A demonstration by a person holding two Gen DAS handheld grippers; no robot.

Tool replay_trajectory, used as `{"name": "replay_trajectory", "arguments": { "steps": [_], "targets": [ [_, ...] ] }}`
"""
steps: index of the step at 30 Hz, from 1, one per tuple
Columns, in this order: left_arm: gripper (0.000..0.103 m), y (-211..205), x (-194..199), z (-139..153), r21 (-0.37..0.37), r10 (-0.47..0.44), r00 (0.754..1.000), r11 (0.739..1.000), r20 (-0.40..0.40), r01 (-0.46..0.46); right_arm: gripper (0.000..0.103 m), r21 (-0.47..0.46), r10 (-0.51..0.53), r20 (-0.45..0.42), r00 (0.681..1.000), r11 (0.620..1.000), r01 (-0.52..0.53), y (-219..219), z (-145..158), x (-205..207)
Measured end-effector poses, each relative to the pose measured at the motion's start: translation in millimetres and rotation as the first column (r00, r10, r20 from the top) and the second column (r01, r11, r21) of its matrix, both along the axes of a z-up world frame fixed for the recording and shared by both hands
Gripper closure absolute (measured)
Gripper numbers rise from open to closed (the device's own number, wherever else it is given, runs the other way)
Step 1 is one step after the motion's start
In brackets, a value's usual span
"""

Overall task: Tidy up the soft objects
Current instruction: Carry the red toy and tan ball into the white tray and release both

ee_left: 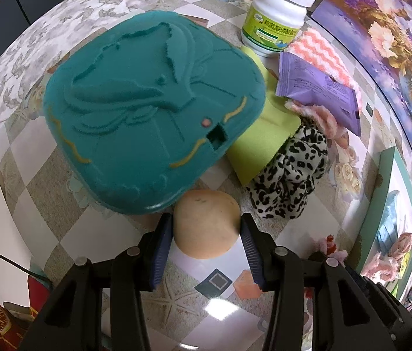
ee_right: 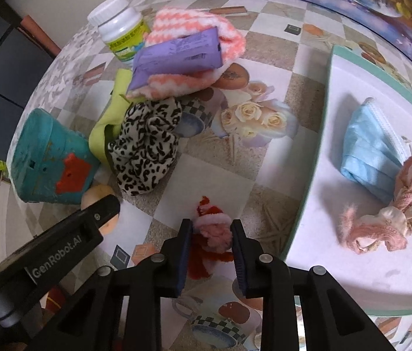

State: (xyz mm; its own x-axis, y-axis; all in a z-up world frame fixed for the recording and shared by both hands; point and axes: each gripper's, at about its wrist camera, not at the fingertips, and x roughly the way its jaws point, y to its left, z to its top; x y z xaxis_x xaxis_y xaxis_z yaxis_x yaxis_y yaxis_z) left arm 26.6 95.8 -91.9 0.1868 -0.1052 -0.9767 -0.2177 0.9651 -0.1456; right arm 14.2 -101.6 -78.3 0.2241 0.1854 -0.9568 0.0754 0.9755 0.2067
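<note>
left tool (ee_left: 206, 234) gripping tan sponge ball (ee_left: 207, 223)

On my right wrist view I can read "GenRobot.AI" in pale letters along the black arm of the left gripper (ee_right: 59, 251). The white jar's green label (ee_left: 270, 33) and the purple packet (ee_left: 317, 90) both carry print, but it is too small and blurred for me to read.

Glossy printed tablecloth (ee_left: 217, 316); matt teal plastic box (ee_left: 153, 111); fuzzy leopard-print cloth (ee_left: 290, 175); smooth white plastic bottle (ee_left: 276, 20); fluffy pink-and-red toy (ee_right: 211, 234); ribbed blue pads (ee_left: 160, 251).
</note>
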Motion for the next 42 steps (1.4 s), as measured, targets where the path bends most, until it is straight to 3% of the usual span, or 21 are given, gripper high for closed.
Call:
{"name": "replay_trajectory", "arguments": {
  "steps": [7, 14, 21, 26, 30, 33, 36, 42],
  "targets": [
    [0.055, -7, -10, 9, -0.037, -0.024, 1.0, 0.999, 0.004, 0.024, 0.075, 0.015, -0.062, 0.04, 0.997, 0.998, 0.062, -19, 15, -7],
    [0.055, -30, -21, 37, -0.08, -0.083, 0.995, 0.993, 0.054, 0.087, 0.075, 0.032, -0.189, 0.108, 0.976, 0.982, 0.186, -53, 42, -22],
    [0.055, -77, -22, 76, -0.112, -0.2, 0.973, 0.971, 0.111, 0.213, 0.075, 0.016, -0.391, 0.185, 0.902, 0.919, 0.395, -114, 71, -56],
    [0.055, -134, -28, 95, -0.104, -0.319, 0.937, 0.937, 0.142, 0.335, 0.075, -0.014, -0.526, 0.169, 0.833, 0.844, 0.536, -166, 68, -83],
    [0.055, -176, -33, 91, -0.107, -0.403, 0.905, 0.902, 0.133, 0.418, 0.075, -0.012, -0.61, 0.131, 0.781, 0.787, 0.617, -196, 55, -101],
    [0.055, -204, -40, 80, -0.1, -0.481, 0.868, 0.864, 0.128, 0.493, 0.075, -0.018, -0.655, 0.094, 0.75, 0.752, 0.659, -214, 42, -114],
    [0.055, -215, -43, 64, -0.108, -0.535, 0.842, 0.835, 0.073, 0.54, 0.075, -0.026, -0.666, 0.069, 0.743, 0.743, 0.669, -220, 33, -117],
    [0.054, -225, -37, 38, -0.104, -0.559, 0.829, 0.823, 0.022, 0.558, 0.074, -0.042, -0.65, 0.045, 0.759, 0.758, 0.651, -216, 25, -112]
  ]
}}
